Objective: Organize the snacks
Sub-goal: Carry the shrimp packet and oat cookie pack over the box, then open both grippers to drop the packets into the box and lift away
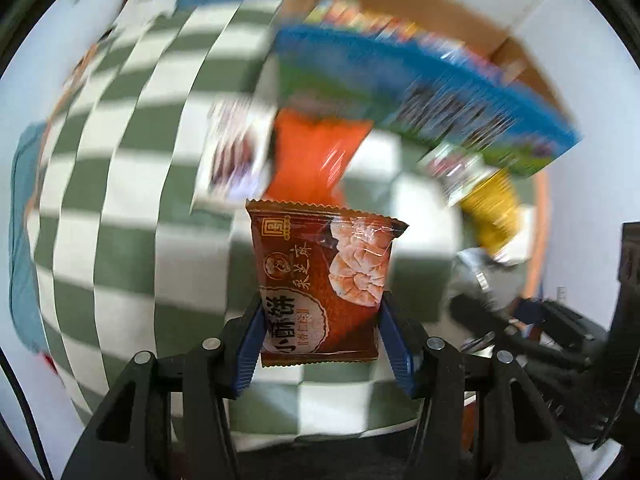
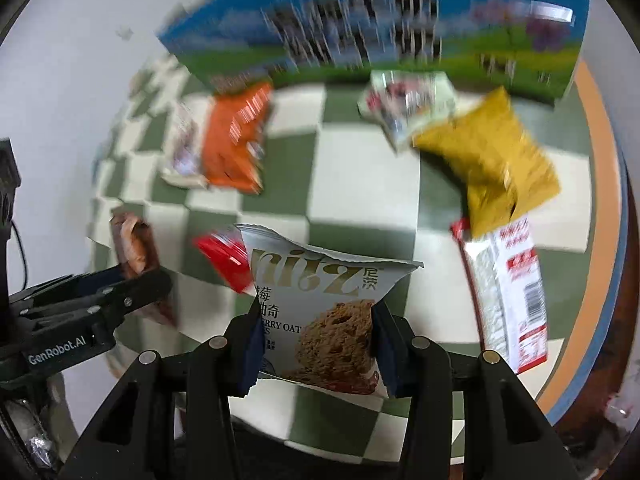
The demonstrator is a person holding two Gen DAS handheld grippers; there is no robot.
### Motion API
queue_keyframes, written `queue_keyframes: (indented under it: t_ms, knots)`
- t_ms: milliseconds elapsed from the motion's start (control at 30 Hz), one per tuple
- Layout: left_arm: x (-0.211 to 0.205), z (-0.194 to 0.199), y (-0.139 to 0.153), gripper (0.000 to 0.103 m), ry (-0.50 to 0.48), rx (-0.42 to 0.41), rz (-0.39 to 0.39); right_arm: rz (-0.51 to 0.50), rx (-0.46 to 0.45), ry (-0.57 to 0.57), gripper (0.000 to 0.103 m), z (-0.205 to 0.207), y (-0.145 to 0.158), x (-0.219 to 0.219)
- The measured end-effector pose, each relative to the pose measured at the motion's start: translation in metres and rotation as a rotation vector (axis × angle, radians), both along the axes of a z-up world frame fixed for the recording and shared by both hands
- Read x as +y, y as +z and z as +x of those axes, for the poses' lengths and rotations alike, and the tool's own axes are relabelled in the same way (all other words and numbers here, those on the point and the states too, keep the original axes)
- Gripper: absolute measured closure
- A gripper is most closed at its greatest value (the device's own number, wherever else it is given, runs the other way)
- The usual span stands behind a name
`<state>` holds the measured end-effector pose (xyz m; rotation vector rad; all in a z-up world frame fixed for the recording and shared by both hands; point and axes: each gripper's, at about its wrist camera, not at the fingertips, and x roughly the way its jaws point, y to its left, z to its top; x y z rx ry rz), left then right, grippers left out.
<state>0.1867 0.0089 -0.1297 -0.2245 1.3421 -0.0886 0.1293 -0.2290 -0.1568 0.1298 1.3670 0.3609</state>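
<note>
Left claw: the left claw (image 1: 322,334) pinches the brown packet (image 1: 322,280) between its 2 blue pads (image 1: 251,344), gripping the lower part, with the packet clear of the table (image 1: 120,240).
Brown packet, direction: long axis runs away from the camera, crimped top edge pointing out toward the box; printed face toward the lens, and it leans slightly.
Right claw: the right claw (image 2: 316,344) pinches the silver cookie packet (image 2: 320,308) across its lower half, the pads pressing its sides in.
Silver packet, direction: long axis also runs forward from the claw, jagged top edge pointing toward the box, picture of the cookie at the near end.
Table, near: a red packet (image 2: 224,260) lies just behind the silver one; a red and white bag (image 2: 504,296) lies to the right, by the table's edge.
Table, middle: an orange packet (image 2: 236,140) touches a pale packet (image 2: 184,156) on its left; a yellow bag (image 2: 488,160) overlaps a pale green packet (image 2: 404,104).
Far: a blue and green box (image 2: 360,20) stands at the back, open cardboard inside visible from the left view, with bright wrappers already in it.
Task stage: probably carrying 2 packets toward the box; heavy blur suggests quick motion.
Risk 1: each grip sits low on a slippery wrapper, so a fast swing could let a packet slide out.
Risk 2: the squeeze may crush the cookie inside.
Risk 3: both claws heading for 1 opening could collide.
</note>
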Motion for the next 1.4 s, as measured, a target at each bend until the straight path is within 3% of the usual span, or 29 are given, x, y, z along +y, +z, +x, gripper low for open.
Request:
queue_keyframes:
  t_ms: [133, 267, 400, 500, 633, 833, 1067, 1100, 1200, 1400]
  knots:
    - [-0.027, 0.032, 0.037, 0.051, -0.036, -0.079, -0.031, 0.067, -0.101, -0.009, 0.054, 0.027, 0.061, -0.010]
    - [-0.036, 0.092, 0.069, 0.051, -0.058, -0.135, -0.024, 0.110, -0.201, -0.021, 0.054, 0.070, 0.111, -0.018]
    - [-0.035, 0.158, 0.071, 0.051, -0.094, -0.096, 0.020, 0.102, -0.263, -0.033, 0.054, 0.125, 0.131, -0.016]
    - [-0.029, 0.203, 0.053, 0.051, -0.093, 0.001, 0.043, 0.100, -0.237, -0.038, 0.054, 0.162, 0.121, -0.010]
    - [-0.019, 0.245, 0.015, 0.051, -0.082, 0.126, 0.078, 0.109, -0.110, -0.042, 0.054, 0.210, 0.085, 0.002]
    - [-0.021, 0.264, -0.021, 0.051, -0.107, 0.230, 0.136, 0.092, 0.000, -0.049, 0.054, 0.241, 0.040, 0.016]
    - [-0.018, 0.270, -0.050, 0.049, -0.106, 0.345, 0.119, 0.067, 0.114, -0.016, 0.053, 0.259, 0.001, 0.028]
    - [-0.017, 0.270, -0.053, 0.044, -0.097, 0.350, 0.108, 0.064, 0.145, -0.012, 0.049, 0.261, -0.006, 0.030]
    - [-0.014, 0.270, -0.056, 0.028, -0.081, 0.345, 0.083, 0.038, 0.183, 0.000, 0.008, 0.262, -0.016, 0.033]
    - [-0.013, 0.269, -0.054, 0.026, -0.065, 0.315, 0.089, -0.007, 0.194, 0.008, 0.006, 0.260, -0.016, 0.032]
